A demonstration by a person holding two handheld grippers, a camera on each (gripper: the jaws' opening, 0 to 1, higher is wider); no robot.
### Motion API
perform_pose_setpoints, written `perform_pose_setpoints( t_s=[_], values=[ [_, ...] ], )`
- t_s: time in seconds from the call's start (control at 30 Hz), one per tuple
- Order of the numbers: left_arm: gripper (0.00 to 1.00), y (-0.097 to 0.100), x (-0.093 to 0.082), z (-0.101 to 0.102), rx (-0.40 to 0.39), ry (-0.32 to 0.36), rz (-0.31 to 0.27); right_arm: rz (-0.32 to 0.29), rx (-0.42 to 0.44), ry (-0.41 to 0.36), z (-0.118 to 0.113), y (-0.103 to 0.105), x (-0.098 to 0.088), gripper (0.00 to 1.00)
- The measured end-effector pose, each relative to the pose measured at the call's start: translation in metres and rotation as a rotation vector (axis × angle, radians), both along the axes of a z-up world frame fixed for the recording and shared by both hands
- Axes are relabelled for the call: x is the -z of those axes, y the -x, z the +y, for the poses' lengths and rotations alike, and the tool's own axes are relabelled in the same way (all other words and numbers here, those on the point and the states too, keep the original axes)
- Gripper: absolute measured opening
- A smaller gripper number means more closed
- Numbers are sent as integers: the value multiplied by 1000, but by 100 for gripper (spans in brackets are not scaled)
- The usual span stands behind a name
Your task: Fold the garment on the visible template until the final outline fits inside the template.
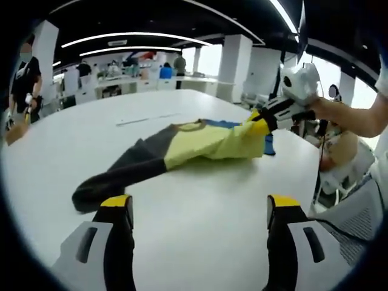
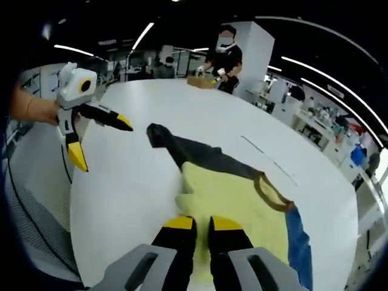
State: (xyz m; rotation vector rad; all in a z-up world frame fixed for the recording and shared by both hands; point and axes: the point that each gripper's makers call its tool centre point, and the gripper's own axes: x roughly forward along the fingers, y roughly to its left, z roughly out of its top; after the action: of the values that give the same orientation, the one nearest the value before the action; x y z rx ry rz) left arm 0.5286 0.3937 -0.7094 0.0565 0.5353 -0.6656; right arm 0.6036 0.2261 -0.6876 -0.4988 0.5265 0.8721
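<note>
A garment (image 1: 200, 144) lies across the white round table (image 1: 182, 242). It has a yellow body, a dark grey sleeve (image 1: 115, 176) stretched toward me, and a blue part at its far end. My left gripper (image 1: 199, 206) is open above bare table, just short of the sleeve. My right gripper (image 1: 267, 121) comes in from the right, shut on the yellow edge. In the right gripper view, my right gripper (image 2: 202, 225) is shut on the garment (image 2: 236, 194), its brown collar (image 2: 270, 194) beyond. The open left gripper (image 2: 106, 148) hovers left of the sleeve tip (image 2: 159, 134).
A thin line (image 1: 148, 119) is marked on the table beyond the garment, also seen as a thin line (image 2: 270, 159) in the right gripper view. A person in black (image 2: 224, 54) stands at the far table edge. A mesh chair (image 1: 357, 212) sits by the near right edge.
</note>
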Motion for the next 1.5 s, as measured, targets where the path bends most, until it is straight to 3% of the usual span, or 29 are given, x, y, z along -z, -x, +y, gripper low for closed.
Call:
perform_pose_setpoints(
  t_s=[0.27,0.5,0.83,0.93,1.13,1.23,1.5],
  values=[
    [87,-5,-1,-1,-6,7,-1,-97,1,44,-1,-42,-25,3],
    [85,-8,1,-4,-7,13,7,-113,13,66,-7,-75,-23,3],
    [81,-14,7,-7,-17,32,28,-80,70,102,-22,-116,8,3],
    [80,-17,8,-8,-19,39,30,-52,83,113,-23,-124,25,3],
    [77,-25,10,-8,-32,51,34,-1,84,146,-25,-132,55,3],
    [76,-25,11,-8,-39,60,39,59,106,136,-27,-134,71,3],
    [73,-27,14,-4,-45,55,46,117,155,101,-33,-140,89,4]
  ],
)
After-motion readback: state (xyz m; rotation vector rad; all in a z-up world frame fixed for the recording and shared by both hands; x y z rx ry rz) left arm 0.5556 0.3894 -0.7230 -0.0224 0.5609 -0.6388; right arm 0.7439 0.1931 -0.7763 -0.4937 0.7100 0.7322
